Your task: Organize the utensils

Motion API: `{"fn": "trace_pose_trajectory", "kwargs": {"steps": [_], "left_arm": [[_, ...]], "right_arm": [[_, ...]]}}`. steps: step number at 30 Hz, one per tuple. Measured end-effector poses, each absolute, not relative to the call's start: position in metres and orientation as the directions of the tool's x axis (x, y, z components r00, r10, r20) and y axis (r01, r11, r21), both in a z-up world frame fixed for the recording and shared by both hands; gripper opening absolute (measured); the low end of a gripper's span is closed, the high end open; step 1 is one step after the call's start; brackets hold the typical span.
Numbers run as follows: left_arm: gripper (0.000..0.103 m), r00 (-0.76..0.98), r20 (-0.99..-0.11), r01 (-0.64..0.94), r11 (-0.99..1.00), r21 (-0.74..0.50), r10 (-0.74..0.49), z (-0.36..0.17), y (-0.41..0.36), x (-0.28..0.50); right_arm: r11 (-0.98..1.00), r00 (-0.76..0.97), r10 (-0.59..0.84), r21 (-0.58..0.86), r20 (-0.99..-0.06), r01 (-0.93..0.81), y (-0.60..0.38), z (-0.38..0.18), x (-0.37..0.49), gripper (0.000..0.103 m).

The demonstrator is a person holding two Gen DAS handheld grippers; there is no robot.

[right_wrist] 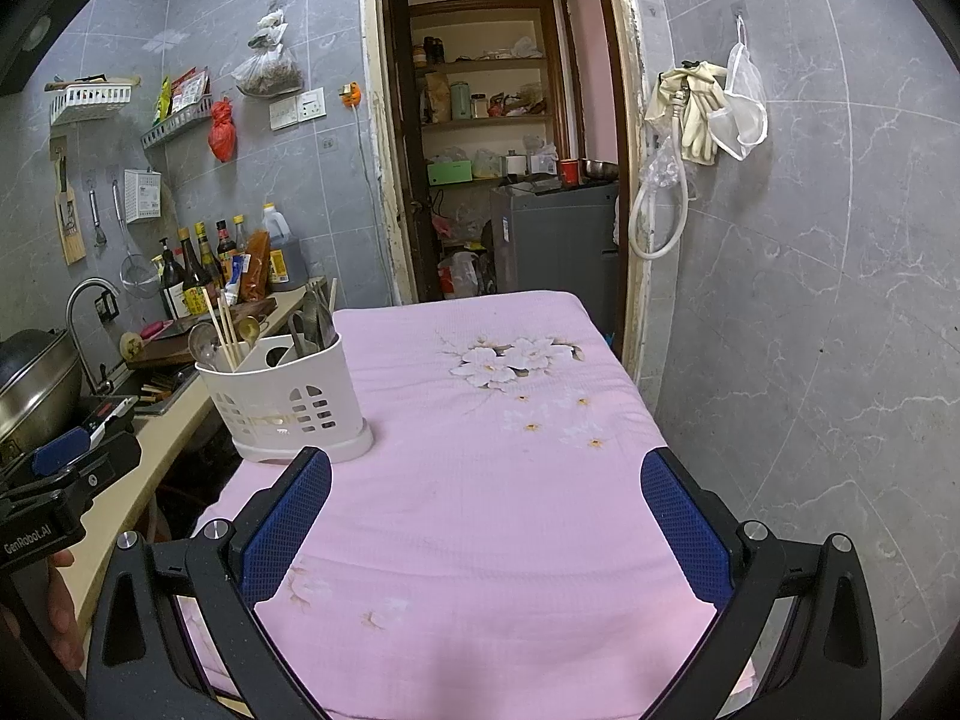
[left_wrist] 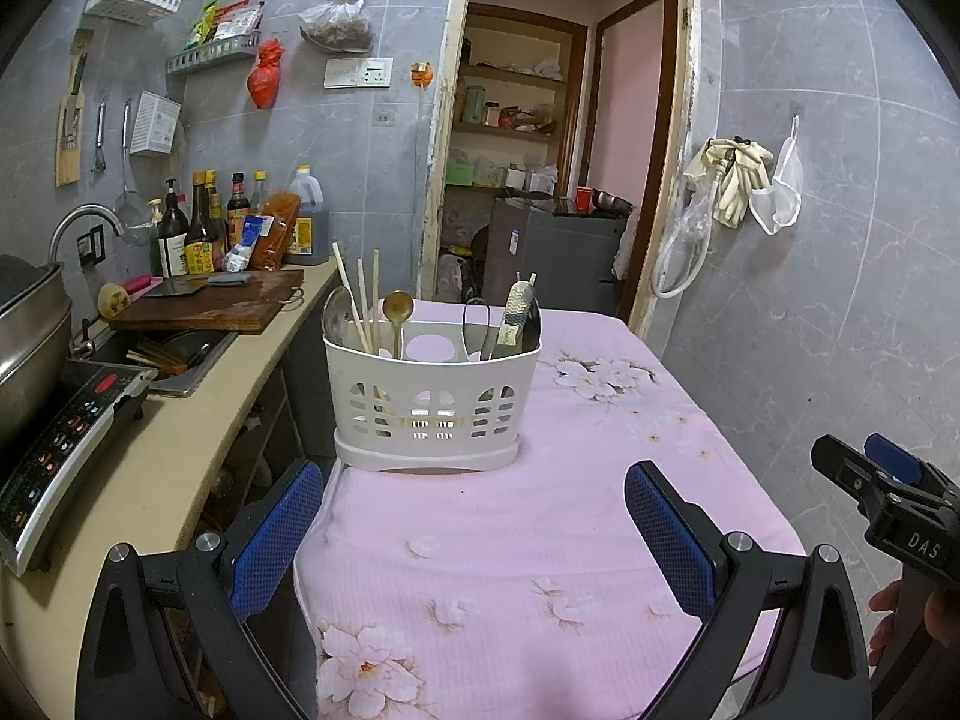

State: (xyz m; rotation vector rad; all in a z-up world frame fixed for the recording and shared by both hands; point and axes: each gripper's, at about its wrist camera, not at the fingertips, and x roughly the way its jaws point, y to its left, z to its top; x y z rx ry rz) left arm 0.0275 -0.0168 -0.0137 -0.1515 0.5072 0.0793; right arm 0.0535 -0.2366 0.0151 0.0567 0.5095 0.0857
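Observation:
A white slotted utensil caddy [left_wrist: 429, 402] stands on the left part of a table with a pink floral cloth [left_wrist: 540, 540]. Its left compartment holds wooden chopsticks [left_wrist: 360, 306], a steel spoon and a gold spoon [left_wrist: 398, 309]. Its right compartment holds tongs and more cutlery [left_wrist: 519, 324]. My left gripper [left_wrist: 474, 492] is open and empty, low over the cloth in front of the caddy. My right gripper [right_wrist: 486, 483] is open and empty over the cloth, with the caddy [right_wrist: 282, 402] ahead to its left. Each gripper shows at the edge of the other's view.
A kitchen counter [left_wrist: 180, 450] runs along the table's left side with an induction cooker [left_wrist: 66, 450], a metal pot, a sink, a cutting board [left_wrist: 210, 303] and sauce bottles. An open doorway [left_wrist: 540, 150] lies beyond the table. A tiled wall [left_wrist: 840, 240] is on the right.

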Motion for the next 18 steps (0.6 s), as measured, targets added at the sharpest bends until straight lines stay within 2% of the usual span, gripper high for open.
{"fn": "trace_pose_trajectory", "kwargs": {"steps": [18], "left_arm": [[0.101, 0.870, -0.493, -0.080, 0.992, -0.101, 0.019, -0.0123, -0.0277, 0.0289]], "right_arm": [[0.995, 0.868, 0.095, 0.074, -0.487, -0.067, -0.2365, 0.0134, 0.0541, 0.101]]}}
